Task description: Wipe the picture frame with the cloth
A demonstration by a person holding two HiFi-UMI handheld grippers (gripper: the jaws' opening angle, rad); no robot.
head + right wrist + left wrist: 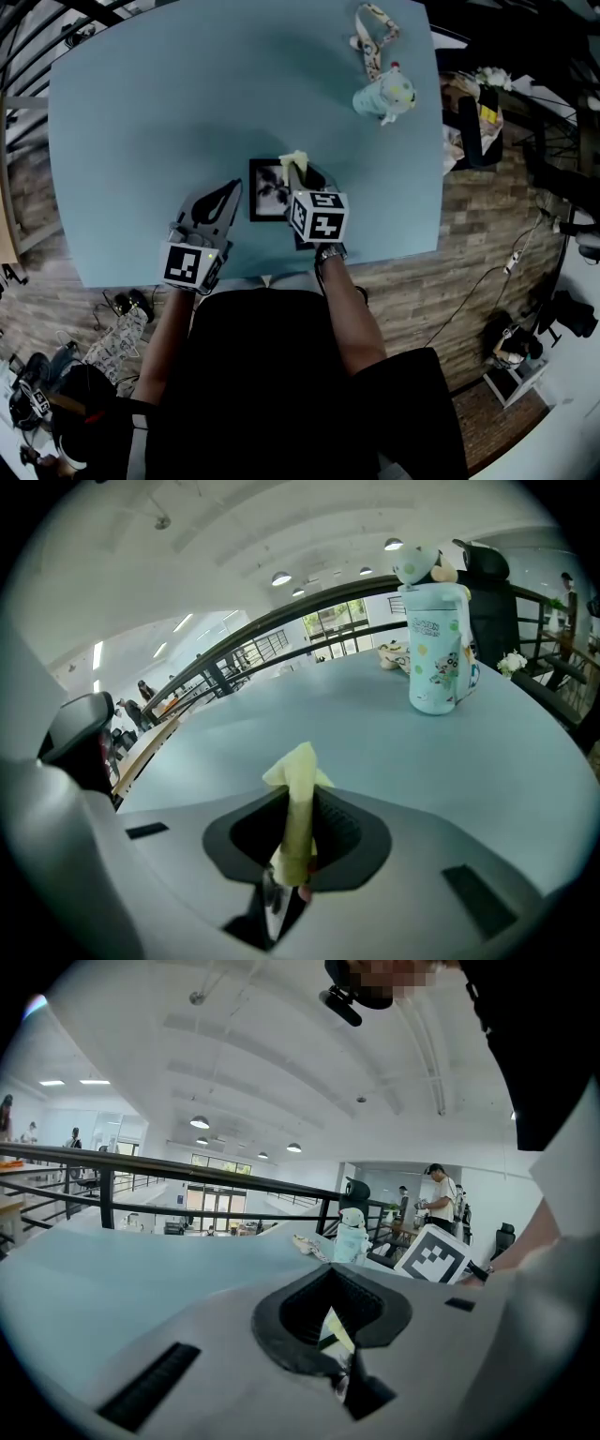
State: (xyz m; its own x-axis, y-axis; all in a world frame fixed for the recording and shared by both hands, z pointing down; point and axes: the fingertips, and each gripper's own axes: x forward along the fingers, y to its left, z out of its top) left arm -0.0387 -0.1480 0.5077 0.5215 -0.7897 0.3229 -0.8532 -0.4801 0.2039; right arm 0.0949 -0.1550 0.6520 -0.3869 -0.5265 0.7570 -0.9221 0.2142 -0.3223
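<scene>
A small black picture frame (266, 190) lies flat near the table's front edge. My right gripper (299, 175) is shut on a pale yellow cloth (293, 159), and the cloth hangs over the right part of the frame. In the right gripper view the cloth (300, 778) sticks up as a folded strip between the jaws of that gripper (300, 803). My left gripper (234, 191) sits just left of the frame with its jaws together. The left gripper (333, 1279) shows only a pale sliver in the hollow behind its tips.
A mint-green printed bottle (384, 94) (439, 653) (352, 1234) stands at the back right, next to a patterned strap (373, 33). The blue table (141, 141) ends at a front edge (122, 277) close to the person's body. A railing runs beyond it.
</scene>
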